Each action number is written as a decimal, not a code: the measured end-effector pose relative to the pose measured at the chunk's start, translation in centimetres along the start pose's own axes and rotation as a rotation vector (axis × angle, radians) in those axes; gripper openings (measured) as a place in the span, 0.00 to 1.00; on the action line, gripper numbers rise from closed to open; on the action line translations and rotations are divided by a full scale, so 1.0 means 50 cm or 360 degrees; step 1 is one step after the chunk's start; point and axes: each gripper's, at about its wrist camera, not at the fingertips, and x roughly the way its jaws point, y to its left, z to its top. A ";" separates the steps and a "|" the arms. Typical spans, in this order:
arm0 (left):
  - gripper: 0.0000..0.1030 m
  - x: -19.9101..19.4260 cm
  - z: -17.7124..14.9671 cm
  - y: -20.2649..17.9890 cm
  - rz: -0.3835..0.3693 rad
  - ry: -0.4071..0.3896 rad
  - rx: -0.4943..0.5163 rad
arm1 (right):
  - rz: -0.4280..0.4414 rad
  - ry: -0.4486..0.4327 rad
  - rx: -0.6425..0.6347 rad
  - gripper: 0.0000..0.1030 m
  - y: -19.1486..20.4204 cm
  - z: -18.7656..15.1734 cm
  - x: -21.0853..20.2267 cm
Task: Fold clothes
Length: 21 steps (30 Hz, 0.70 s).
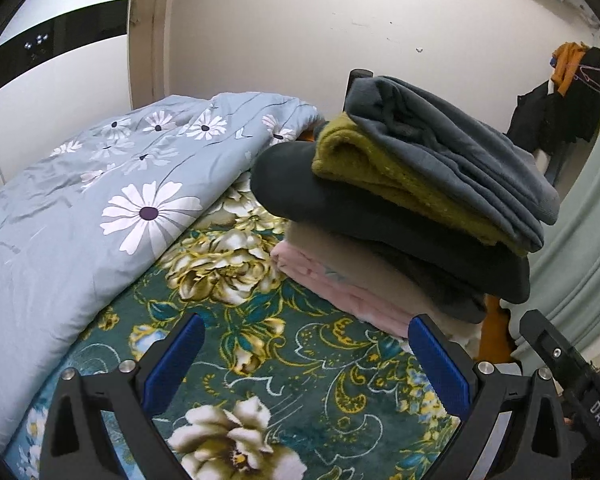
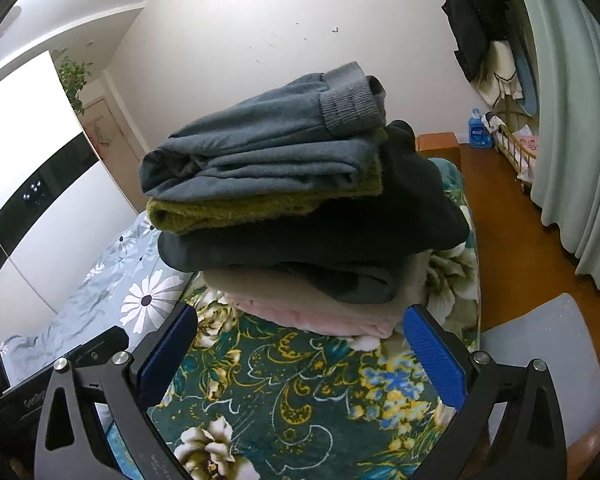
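Nearest the lens: left claw, blue pads spread wide, nothing between them, poised over the green floral blanket on the bed. Same for the right claw: blue pads wide apart, empty, above the same blanket. At the right edge of the left wrist view, a black piece of the other tool, marked "DAS".

Just beyond the fingertips, a stack of folded clothes resting on the blanket, touched by neither claw. Bottom of the stack: a pink garment, then a beige one. Above those, a dark charcoal piece overhanging the layers beneath. Next up, a mustard-yellow knit. On top, a grey-blue sweatshirt, ribbed cuff facing the wall.

To the left of the stack, a pale blue duvet printed with white daisies, bunched along the bed's side. To the right, a wooden ledge with a blue bottle and a wire basket, beside a pale green curtain.

Farthest back: a plain wall, dark clothes on a rack in the corner, and a white wardrobe with a black band.
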 end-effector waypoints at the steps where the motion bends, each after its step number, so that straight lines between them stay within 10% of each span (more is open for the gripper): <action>1: 1.00 0.004 0.001 -0.005 0.0001 0.0002 0.0007 | 0.0000 0.0001 -0.0006 1.00 -0.002 0.001 0.001; 21: 1.00 0.044 0.022 -0.054 0.0006 0.0036 0.0069 | -0.0002 0.0051 -0.0050 1.00 -0.013 0.032 0.039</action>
